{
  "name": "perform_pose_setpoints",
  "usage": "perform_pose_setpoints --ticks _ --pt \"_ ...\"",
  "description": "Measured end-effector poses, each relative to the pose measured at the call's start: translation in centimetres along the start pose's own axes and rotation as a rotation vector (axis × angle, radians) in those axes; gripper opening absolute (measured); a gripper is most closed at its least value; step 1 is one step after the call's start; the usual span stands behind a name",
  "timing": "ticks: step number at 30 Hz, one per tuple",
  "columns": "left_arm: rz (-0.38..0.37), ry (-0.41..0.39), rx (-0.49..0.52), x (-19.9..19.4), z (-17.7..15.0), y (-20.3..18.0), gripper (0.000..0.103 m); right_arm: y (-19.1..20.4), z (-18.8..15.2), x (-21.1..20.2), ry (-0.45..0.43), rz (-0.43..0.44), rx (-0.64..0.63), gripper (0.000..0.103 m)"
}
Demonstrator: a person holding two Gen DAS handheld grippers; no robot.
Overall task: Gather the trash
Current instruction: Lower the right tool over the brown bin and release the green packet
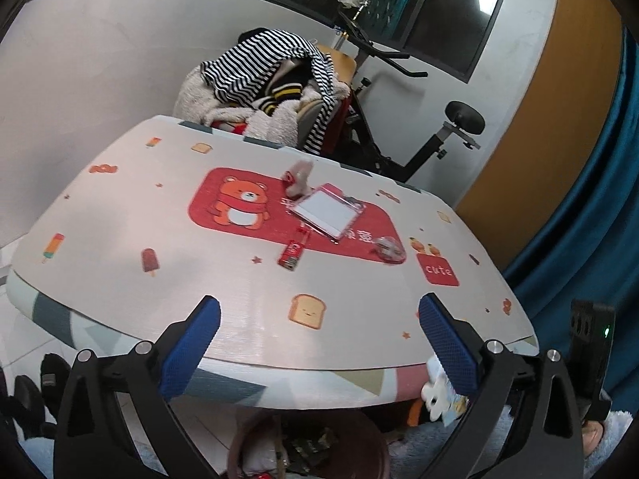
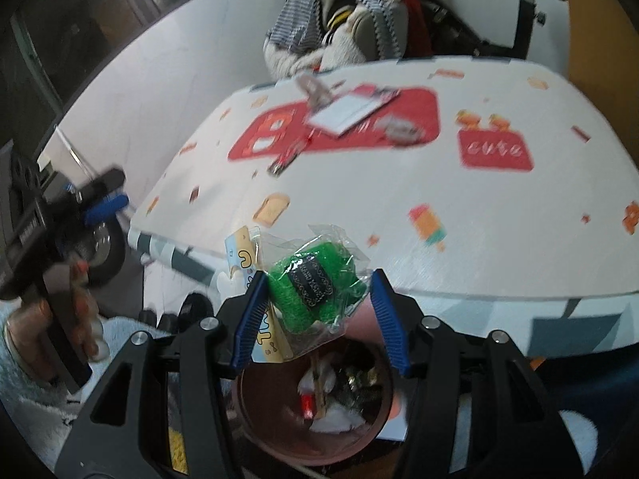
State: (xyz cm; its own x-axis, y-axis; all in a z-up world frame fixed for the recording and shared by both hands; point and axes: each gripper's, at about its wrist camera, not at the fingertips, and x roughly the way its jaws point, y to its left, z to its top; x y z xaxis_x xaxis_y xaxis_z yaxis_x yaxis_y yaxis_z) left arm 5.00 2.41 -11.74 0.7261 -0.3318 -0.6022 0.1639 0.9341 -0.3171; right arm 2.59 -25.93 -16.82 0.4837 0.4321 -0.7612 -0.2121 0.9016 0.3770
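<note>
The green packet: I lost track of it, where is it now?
In the right wrist view, the green packet sits between the fingers of the right hand-held gripper, off the table's near edge and just above the brown bin.

glossy printed tablecloth (image 1: pixel 247 291), crinkly clear plastic packet (image 2: pixel 319 279), fuzzy green cloth inside

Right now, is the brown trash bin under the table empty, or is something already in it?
Not empty. The right wrist view shows the brown bin already holding white scraps, a red piece and dark wrappers.
</note>
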Motion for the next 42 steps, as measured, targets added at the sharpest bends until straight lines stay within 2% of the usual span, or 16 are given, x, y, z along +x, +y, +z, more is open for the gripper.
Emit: perform_pose_setpoints --ticks 13,14,15,16,17,19,22,29,36,42 --pt "0.088 -0.023 -0.04 -1.2 0.1 2.6 0.097 3.3 -2.9 3.8 0.177 0.032 -0.058 0.057" --pt "0.093 -0.022 -0.042 -1.2 0.0 2.7 0.097 3.3 -2.9 3.9 0.183 0.037 -0.061 0.06" --pt "0.103 -0.02 -0.042 -1.2 0.0 2.8 0.097 3.4 -2.9 4.1 0.188 0.04 -0.065 0.071" --pt "0.112 -0.017 -0.04 -1.1 0.0 2.9 0.097 3.6 -2.9 4.0 0.183 0.03 -0.07 0.08" --pt "0.13 -0.016 -0.036 -1.1 -0.1 2.9 0.097 3.6 -2.9 4.0 0.18 0.025 -0.073 0.081" --pt "0.139 -0.017 -0.033 -1.1 -0.2 3.1 0.097 3.7 -2.9 3.9 0.174 -0.001 -0.075 0.092" --pt "0.146 -0.026 -0.036 -1.1 -0.3 3.3 0.097 3.6 -2.6 3.7 0.147 -0.051 -0.067 0.097" --pt "0.186 -0.037 -0.028 -1.0 -0.2 3.9 0.097 1.0 -1.0 2.7 0.07 -0.139 0.002 0.097" --pt "0.218 -0.027 -0.041 -0.4 -0.4 4.6 0.097 -1.7 0.2 2.1 0.012 -0.168 0.069 0.097" --pt "0.206 -0.016 -0.03 0.2 -0.5 4.7 0.097 -3.3 0.7 2.3 -0.013 -0.224 0.123 0.097"
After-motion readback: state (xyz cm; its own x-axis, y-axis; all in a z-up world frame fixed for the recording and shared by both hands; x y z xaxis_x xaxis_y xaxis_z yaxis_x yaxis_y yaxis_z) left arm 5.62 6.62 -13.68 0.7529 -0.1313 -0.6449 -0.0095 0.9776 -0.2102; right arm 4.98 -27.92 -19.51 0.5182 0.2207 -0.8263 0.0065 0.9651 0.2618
